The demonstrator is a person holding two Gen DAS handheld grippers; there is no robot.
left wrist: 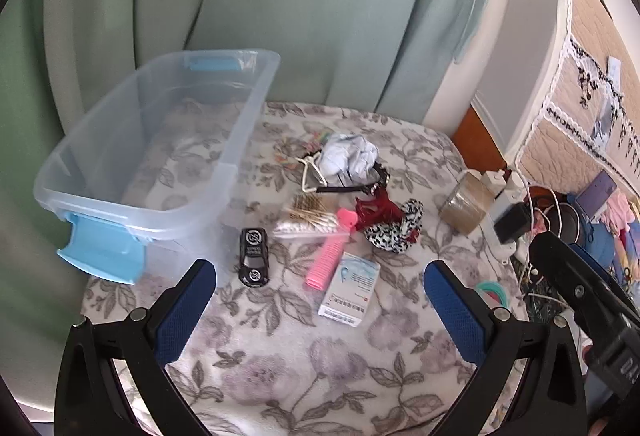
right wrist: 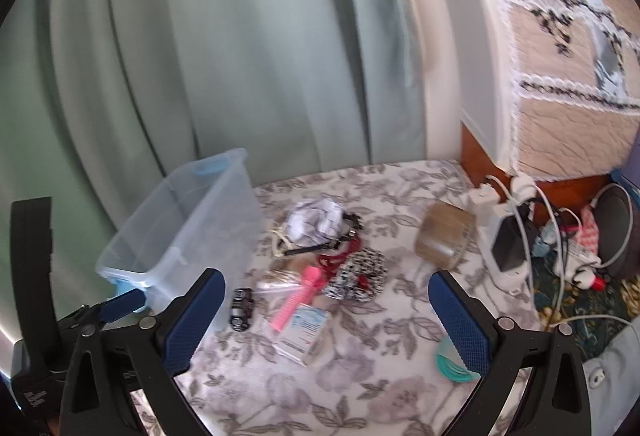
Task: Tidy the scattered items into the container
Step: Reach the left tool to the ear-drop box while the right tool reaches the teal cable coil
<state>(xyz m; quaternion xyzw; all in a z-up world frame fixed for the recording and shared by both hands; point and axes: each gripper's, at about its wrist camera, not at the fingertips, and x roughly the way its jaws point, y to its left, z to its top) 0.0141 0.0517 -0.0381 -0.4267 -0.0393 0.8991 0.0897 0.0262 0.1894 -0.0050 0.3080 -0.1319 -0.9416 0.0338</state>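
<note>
Both grippers, left gripper (left wrist: 320,290) and right gripper (right wrist: 326,302), gaping w/ nothing held; scattered items (left wrist: 340,204) at frame centre, right of clear container (left wrist: 244,140) (empty), judged light, mostly soft; toy car (left wrist: 253,254) rigid, grip across sides.

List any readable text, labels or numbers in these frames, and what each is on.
None reads clearly.
White box: printed lines and barcode, too small to read.
Toy car: round emblems and roof lettering, blurred.
Left gripper body: small white print, illegible.
Right gripper body: partial characters, cut off.
</note>
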